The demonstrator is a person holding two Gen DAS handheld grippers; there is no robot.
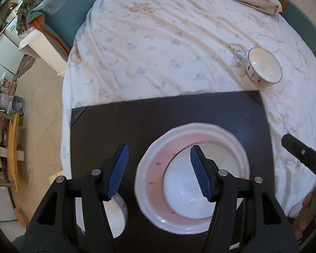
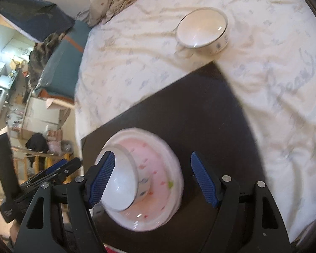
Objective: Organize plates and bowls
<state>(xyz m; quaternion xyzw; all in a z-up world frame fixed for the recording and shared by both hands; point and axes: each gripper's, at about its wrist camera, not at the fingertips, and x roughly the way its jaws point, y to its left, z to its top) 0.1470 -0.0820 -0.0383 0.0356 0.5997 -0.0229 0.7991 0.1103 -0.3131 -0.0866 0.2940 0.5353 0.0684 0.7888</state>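
Currently both my left fingers [image 1: 159, 172] and right fingers [image 2: 150, 179] stand open, holding nothing. White bowl [image 2: 121, 186] sits on pink plate [image 2: 158, 168], lower centre, dark surface [image 2: 200, 116]; second bowl [image 2: 202, 30] upper right on bed [image 2: 137, 63].

On the dark board [image 1: 179, 113], the plate [image 1: 149, 172] with a bowl [image 1: 185, 187] in it fills the middle toward 6 o'clock; a second bowl [image 1: 118, 217] crowds 7 o'clock. The board's strip from 10 to 2 o'clock lies bare. On the sheet [image 1: 158, 48], one bowl [image 1: 264, 67] stands at 2 o'clock; elsewhere it is open.
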